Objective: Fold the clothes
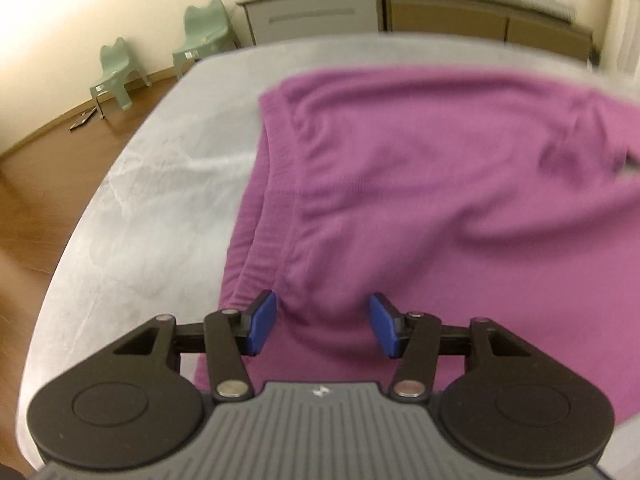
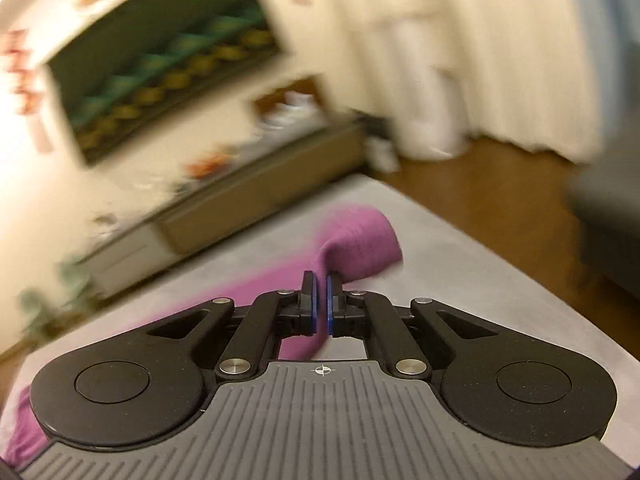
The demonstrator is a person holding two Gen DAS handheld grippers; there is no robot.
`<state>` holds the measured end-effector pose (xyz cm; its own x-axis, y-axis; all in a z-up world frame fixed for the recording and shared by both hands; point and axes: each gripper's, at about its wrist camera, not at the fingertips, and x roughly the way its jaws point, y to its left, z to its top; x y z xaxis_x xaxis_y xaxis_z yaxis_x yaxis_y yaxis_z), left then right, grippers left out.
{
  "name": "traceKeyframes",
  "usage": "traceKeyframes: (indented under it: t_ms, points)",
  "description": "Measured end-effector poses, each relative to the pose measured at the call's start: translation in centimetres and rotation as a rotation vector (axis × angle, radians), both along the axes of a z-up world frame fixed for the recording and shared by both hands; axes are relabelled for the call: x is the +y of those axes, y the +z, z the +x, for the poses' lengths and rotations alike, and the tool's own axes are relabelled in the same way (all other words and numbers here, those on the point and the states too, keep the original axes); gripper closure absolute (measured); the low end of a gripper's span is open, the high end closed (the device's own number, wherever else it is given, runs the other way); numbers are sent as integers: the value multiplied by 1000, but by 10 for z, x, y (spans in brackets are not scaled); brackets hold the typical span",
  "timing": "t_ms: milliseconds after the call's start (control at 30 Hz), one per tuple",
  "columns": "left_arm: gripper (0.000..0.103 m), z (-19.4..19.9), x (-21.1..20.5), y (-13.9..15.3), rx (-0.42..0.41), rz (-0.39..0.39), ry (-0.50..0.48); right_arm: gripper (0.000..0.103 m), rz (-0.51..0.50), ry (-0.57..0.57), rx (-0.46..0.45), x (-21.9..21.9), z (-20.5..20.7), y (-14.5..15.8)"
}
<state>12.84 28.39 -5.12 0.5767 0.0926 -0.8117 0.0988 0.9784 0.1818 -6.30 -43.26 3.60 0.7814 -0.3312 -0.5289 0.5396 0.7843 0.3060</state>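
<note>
A purple knit sweater [image 1: 420, 184] lies spread on the grey table [image 1: 152, 200], its ribbed hem running down the left side. My left gripper [image 1: 322, 326] is open just over the sweater's near part, blue pads either side of a low ridge of cloth. In the right wrist view my right gripper [image 2: 321, 304] is shut on a fold of the same purple sweater [image 2: 360, 240], whose sleeve end sticks up beyond the fingertips. The view there is blurred by motion.
Two small green chairs [image 1: 204, 36] stand on the wooden floor [image 1: 36, 184] left of the table. A long low cabinet [image 1: 400, 12] with clutter on top runs along the far wall. Cream curtains [image 2: 480, 48] hang at the right, and a dark sofa edge [image 2: 612, 216] is nearby.
</note>
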Motion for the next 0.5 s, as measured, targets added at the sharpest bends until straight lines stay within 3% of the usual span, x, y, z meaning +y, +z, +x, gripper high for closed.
traceKeyframes:
  t_ms: [133,267,300,333,400,500]
  points:
    - [48,0,-3,-3,4,31,-24,98,-101,-59,164,-6,-5,-17]
    - [50,-9,-11,11,-65,11,-47,68,-203,-117,327,-12,-10,-35]
    - [50,-11,-14,17,-90,-3,-60,64,-228,-132,368,-14,-11,-39]
    - [49,-14,-18,22,-115,-17,-72,56,-257,-120,349,-8,-9,-36]
    - [49,-10,-27,26,-134,-44,-84,55,-315,-82,277,6,-2,-26]
    - [49,4,-54,31,-148,-108,-107,55,-315,120,301,34,34,-37]
